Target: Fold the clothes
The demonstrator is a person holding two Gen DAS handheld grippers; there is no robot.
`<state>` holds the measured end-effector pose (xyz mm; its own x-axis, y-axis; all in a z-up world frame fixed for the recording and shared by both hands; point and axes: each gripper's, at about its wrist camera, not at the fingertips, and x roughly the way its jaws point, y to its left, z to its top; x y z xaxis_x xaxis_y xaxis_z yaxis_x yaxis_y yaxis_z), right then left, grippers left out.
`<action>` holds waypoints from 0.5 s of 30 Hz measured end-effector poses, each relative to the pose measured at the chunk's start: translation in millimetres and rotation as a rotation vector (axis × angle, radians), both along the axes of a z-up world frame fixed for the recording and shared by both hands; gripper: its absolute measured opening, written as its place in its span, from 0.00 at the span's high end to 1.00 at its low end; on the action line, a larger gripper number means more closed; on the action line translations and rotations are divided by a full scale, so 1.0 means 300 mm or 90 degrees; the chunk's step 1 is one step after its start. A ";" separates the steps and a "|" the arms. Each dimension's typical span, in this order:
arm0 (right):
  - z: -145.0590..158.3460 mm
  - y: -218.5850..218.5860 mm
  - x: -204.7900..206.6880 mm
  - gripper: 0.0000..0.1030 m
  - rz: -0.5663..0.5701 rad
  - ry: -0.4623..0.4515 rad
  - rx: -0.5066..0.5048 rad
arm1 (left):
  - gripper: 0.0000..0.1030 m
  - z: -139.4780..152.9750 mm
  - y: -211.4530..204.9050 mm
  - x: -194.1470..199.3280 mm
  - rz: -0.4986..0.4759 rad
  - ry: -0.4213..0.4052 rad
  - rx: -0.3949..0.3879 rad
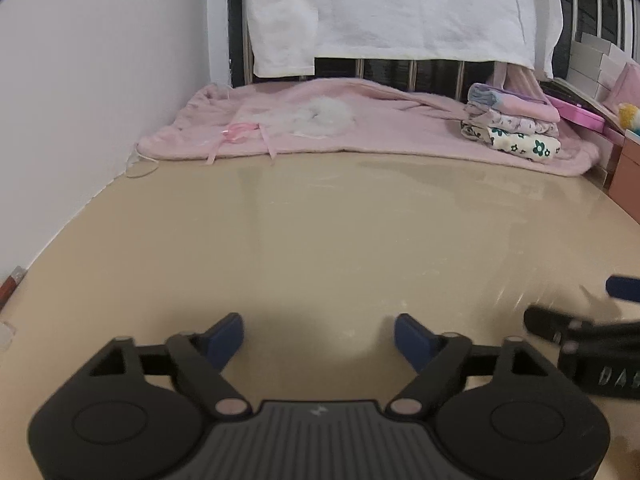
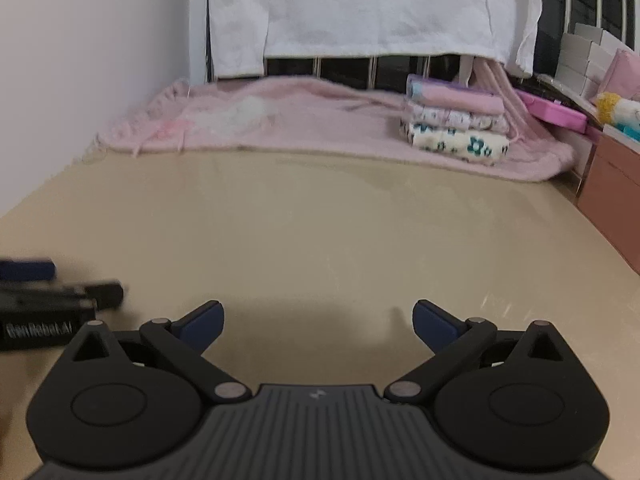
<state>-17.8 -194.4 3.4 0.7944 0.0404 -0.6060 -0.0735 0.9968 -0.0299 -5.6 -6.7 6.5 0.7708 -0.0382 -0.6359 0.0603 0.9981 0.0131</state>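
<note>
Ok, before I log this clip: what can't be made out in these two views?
- Right gripper in the left wrist view: motion-blurred, cut by the right edge.
- Left gripper in the right wrist view: blurred, cut by the left edge.
- Folded clothes stack: folded and far off, so garment types are unreadable.
- Pink garment: its far edge is hidden under the hanging white cloth.

You can read white letters on the side of the left gripper (image 2: 28, 276), at the left edge of the right wrist view. They look like "GenRobot.AI", but they are blurry. In the left wrist view, the right gripper (image 1: 580, 304) shows white letters "DAS" on its black side, and the rest runs off the edge.
</note>
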 end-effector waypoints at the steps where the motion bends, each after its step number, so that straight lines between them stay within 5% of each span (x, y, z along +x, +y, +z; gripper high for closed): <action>1: -0.005 0.000 0.002 0.00 -0.002 0.011 0.006 | 0.08 -0.002 -0.004 0.000 -0.005 0.004 0.002; 4: -0.016 0.002 0.005 0.00 -0.006 0.027 0.019 | 0.00 -0.008 0.001 0.000 0.016 0.011 0.001; 15: -0.018 -0.006 0.001 0.01 -0.004 0.032 0.026 | 0.00 -0.013 0.009 -0.027 0.023 0.003 0.000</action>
<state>-17.5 -196.0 -2.2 0.7633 0.0614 -0.6431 -0.0683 0.9976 0.0142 -13.5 -4.1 2.5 0.7684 -0.0104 -0.6399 0.0242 0.9996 0.0128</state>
